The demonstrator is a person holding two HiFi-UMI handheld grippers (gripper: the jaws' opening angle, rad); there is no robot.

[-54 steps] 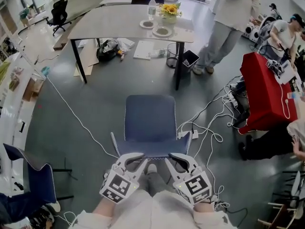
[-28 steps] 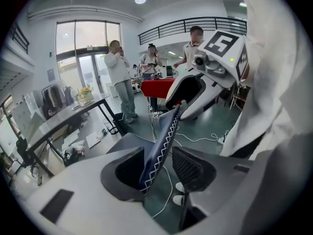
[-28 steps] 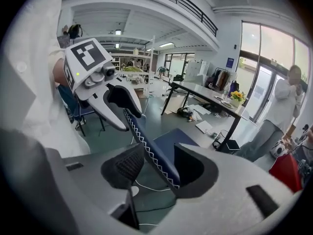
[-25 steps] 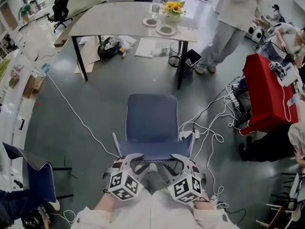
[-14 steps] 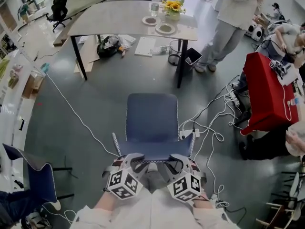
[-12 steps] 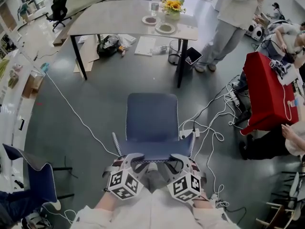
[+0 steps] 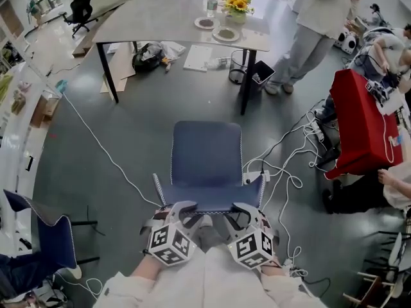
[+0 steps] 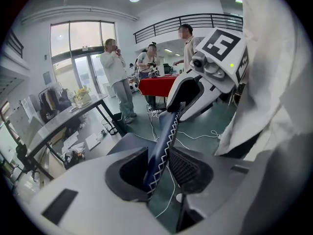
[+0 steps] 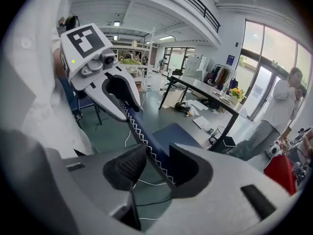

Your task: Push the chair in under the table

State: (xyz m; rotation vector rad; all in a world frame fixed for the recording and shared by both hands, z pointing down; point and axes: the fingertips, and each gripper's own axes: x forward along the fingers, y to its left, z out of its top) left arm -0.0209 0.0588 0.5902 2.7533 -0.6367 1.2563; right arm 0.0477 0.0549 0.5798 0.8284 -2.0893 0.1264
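Your left gripper (image 7: 182,210) and right gripper (image 7: 235,212), jaws just closed, each pinch the stiff backrest (image 8: 164,137) of the blue chair (image 7: 205,162), well short of the table (image 7: 160,24); it looks light, so push both corners evenly

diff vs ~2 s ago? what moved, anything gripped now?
Left gripper and right gripper moved onto the chair backrest. Their jaws have just been closing and now clamp its top edge. The chair still stands short of the table, not visibly shifted.
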